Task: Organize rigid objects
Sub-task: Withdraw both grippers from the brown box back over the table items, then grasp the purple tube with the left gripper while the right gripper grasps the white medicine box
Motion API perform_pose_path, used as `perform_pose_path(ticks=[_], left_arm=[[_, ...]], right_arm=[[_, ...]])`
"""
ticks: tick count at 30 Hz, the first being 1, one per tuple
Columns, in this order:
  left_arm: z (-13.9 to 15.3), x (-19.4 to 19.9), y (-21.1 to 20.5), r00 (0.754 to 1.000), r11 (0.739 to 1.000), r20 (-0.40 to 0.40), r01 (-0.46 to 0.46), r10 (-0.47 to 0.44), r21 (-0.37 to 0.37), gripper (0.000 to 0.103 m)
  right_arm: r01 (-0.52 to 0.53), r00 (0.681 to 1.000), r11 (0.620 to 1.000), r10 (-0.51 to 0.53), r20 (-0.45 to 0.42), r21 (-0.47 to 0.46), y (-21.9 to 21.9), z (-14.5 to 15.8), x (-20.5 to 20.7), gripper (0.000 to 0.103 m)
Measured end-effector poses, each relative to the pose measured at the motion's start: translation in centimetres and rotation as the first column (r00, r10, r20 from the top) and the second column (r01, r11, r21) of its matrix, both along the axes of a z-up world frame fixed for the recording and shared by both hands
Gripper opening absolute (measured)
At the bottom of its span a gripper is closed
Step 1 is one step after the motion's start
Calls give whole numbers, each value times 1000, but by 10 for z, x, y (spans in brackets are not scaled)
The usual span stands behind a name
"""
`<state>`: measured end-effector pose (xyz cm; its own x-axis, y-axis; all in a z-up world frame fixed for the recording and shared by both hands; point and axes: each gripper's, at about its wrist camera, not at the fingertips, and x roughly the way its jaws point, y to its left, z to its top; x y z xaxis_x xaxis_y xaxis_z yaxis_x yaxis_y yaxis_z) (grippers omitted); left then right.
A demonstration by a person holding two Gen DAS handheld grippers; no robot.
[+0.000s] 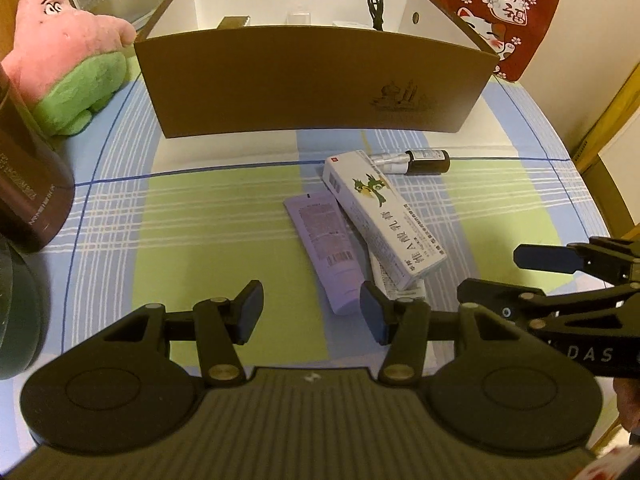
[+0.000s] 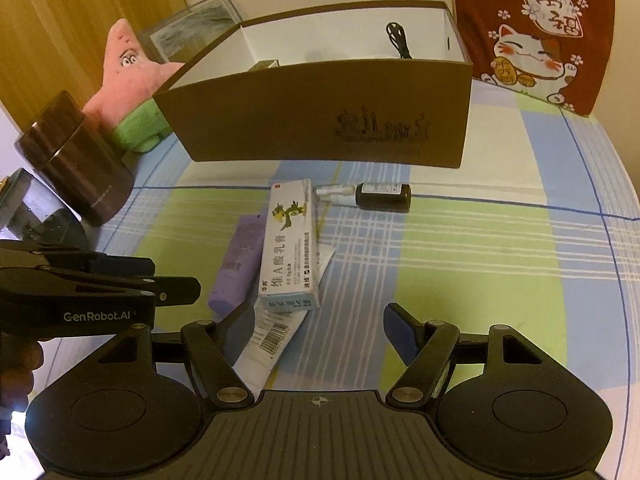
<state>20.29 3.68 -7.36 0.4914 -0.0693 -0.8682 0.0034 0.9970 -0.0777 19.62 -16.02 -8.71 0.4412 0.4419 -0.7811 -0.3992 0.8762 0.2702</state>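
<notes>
Brown cardboard box (image 1: 312, 80), open at the top with a white lining, stands toward the far edge of a surface spread with a blue, green and white plaid cloth (image 1: 200, 216); whether this is a counter or a bed cannot be told. Inside the box, a coiled black cable (image 1: 375, 6) leans at the back wall, with a few small items beside it, too small to identify.

On the cloth in front of the box, four loose items lie grouped near the middle. A white carton (image 1: 384, 220) printed with a green bird rests on top of a lilac tube (image 1: 326, 240) and a white tube (image 2: 272, 340), overlapping both. A dark spray bottle (image 1: 424, 161) with a clear cap lies on its side just beyond the carton's far end, nearest the box.

Left gripper (image 1: 312, 312) hovers above the cloth with its jaws partly apart and nothing between them; the lilac tube's cap end sits just ahead of its right pad. Right gripper (image 2: 316, 332) has its jaws set wider, empty, over the white tube's near end without pressing it.

At the left edge stand a dark cylindrical canister (image 2: 80, 160) and a pink and green plush toy (image 1: 68, 60). A red cloth with a cat print (image 2: 532, 32) stands at the far right corner
</notes>
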Motion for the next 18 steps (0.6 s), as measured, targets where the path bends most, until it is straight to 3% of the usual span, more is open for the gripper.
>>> perform_pose_path(ticks=[18], left_arm=[[-32, 40, -10, 997, 1000, -69, 24, -25, -18, 49]], right_arm=[[73, 997, 997, -72, -39, 13, -10, -10, 22, 68]])
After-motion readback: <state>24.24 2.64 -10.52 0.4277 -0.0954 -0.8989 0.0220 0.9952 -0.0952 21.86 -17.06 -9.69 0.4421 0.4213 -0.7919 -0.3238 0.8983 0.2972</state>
